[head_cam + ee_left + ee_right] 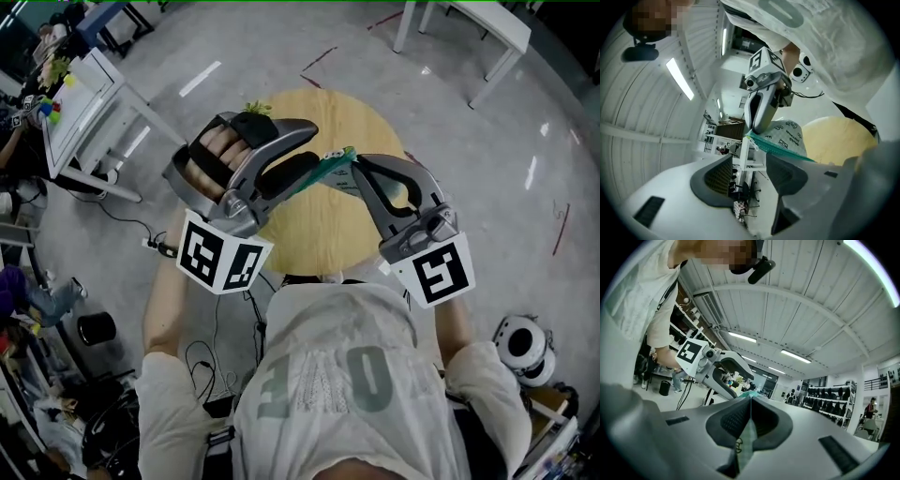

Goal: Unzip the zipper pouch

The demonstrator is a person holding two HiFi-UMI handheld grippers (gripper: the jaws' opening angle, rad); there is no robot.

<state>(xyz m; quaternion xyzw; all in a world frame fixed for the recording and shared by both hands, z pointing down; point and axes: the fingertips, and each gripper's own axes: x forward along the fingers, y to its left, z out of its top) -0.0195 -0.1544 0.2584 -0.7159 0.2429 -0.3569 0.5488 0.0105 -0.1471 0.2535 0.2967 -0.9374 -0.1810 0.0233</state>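
Right jaws: right gripper [751, 399] closed on one end of the translucent printed plastic zipper pouch [746, 446], which is pinched thin between the pads.
Left jaws: left gripper [749, 159] wide apart, gap empty; the pouch's teal zip edge [785, 149] runs just past the tips.
Pouch place: centre of head view, held in the air between the two grippers [323, 173], hanging from the right gripper [356, 161].
Left gripper: upper centre-left of head view [314, 148], rolled on its side.
Below: round yellow wooden counter [314, 234] on grey floor [450, 122].
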